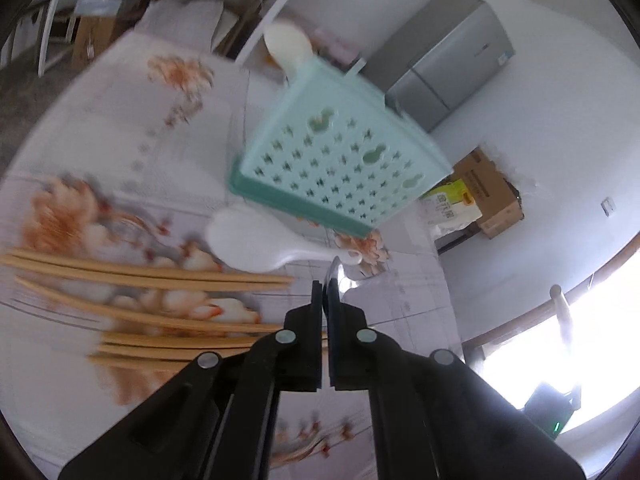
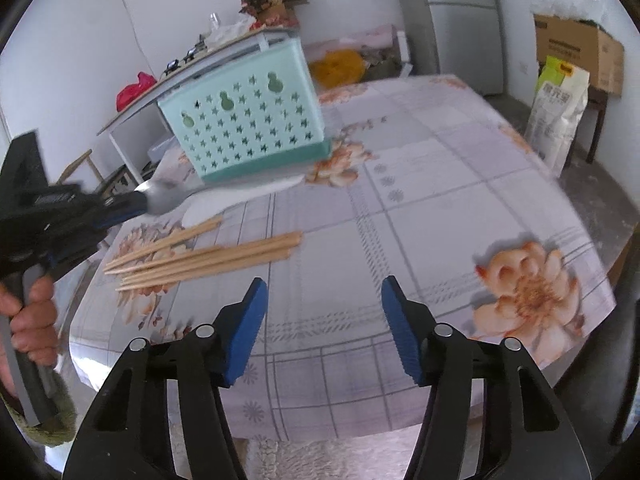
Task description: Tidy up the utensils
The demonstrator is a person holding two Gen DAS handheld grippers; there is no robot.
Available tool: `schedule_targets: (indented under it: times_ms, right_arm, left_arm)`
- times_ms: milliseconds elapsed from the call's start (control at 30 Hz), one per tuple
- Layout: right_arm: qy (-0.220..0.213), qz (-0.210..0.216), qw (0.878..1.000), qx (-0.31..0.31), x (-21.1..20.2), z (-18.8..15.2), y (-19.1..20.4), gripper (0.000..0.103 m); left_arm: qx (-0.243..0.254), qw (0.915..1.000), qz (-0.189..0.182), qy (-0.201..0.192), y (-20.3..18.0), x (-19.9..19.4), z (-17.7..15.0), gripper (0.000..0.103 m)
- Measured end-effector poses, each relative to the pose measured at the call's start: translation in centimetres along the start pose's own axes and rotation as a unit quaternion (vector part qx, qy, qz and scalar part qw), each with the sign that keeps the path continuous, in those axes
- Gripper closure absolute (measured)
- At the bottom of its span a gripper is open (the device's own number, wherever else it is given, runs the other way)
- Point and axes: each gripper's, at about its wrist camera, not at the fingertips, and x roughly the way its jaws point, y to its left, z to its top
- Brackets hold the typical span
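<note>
My left gripper (image 1: 323, 286) is shut on a metal spoon (image 2: 164, 196), whose bowl sticks out past the fingertips above the table; a hand holds this gripper at the left of the right wrist view. A teal perforated utensil basket (image 1: 340, 160) stands on the floral tablecloth (image 2: 420, 184) with a cream spoon (image 1: 288, 46) sticking out of its top. In front of the basket a white rice paddle (image 1: 256, 240) lies flat. Several wooden chopsticks (image 2: 208, 256) lie loose nearby. My right gripper (image 2: 324, 292) hovers open over bare cloth, nothing between its blue pads (image 2: 250, 320).
A grey fridge (image 1: 448, 60) and a cardboard box (image 1: 492, 196) stand beyond the table. A white bag (image 2: 560, 116) sits on the floor at the right. A cluttered side table (image 2: 224, 52) is behind the basket. The table's near edge (image 2: 360, 432) lies just below my right gripper.
</note>
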Motion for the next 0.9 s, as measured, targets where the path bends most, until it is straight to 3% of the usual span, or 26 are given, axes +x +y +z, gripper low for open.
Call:
schedule_targets:
  times_ms: [200, 400, 667, 900]
  right_arm:
    - [-0.026, 0.001, 0.999, -0.028, -0.8, 2.3, 0.8, 0.054]
    - [-0.027, 0.029, 0.995, -0.088, 1.5, 5.9, 3.3, 0.057]
    - [0.049, 0.059, 0.987, -0.138, 10.7, 10.3, 6.1, 0.065]
    - [0.107, 0.034, 0.979, -0.17, 16.8, 10.7, 7.6, 0.068]
  left_arm:
    - [-0.005, 0.9991, 0.015, -0.04, 2.9, -4.7, -0.3, 0.102]
    - [-0.029, 0.9957, 0.039, -0.079, 6.4, -8.2, -0.4, 0.102]
    - [-0.039, 0.9939, 0.056, -0.086, 9.5, -8.9, -0.2, 0.102]
    - [-0.008, 0.9924, 0.073, -0.099, 10.2, -8.3, 0.0, 0.102]
